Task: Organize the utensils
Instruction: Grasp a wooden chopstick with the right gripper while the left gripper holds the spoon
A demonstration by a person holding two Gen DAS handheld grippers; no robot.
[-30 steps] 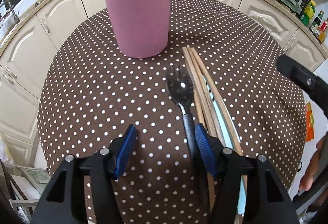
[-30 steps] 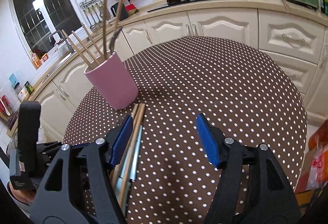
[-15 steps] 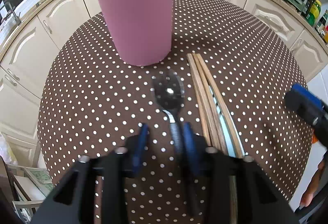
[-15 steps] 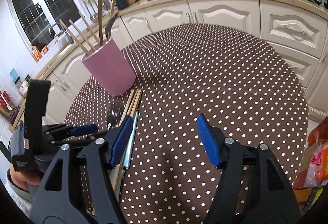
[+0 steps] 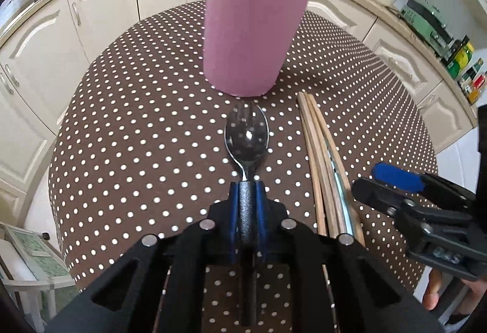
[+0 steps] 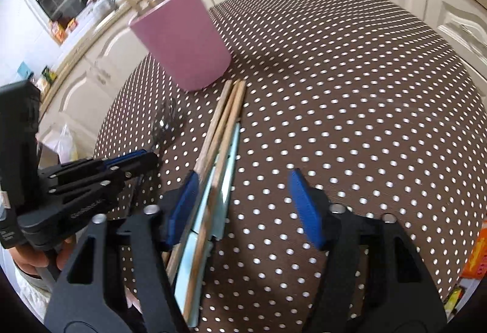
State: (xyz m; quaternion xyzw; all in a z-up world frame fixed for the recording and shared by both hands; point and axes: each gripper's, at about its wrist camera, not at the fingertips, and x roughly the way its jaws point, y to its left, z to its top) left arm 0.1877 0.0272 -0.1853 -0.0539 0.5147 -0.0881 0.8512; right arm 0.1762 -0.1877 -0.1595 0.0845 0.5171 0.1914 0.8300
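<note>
Round table under brown white-dotted cloth (image 5: 127, 132), cream kitchen cabinets (image 5: 100, 13) behind.

Toward the table's far edge stands a pink cylindrical holder (image 5: 252, 40) with wooden sticks inside. Just nearer lies a black-handled metal spork (image 5: 246, 138), its handle pinched by the closing left gripper (image 5: 247, 196). Beside it, toward the near edge, rest bare wooden chopsticks (image 6: 222, 122) atop a pale blue strip (image 6: 231, 147). Closing right gripper (image 6: 243, 205) straddles them, pads not pressing.
</note>
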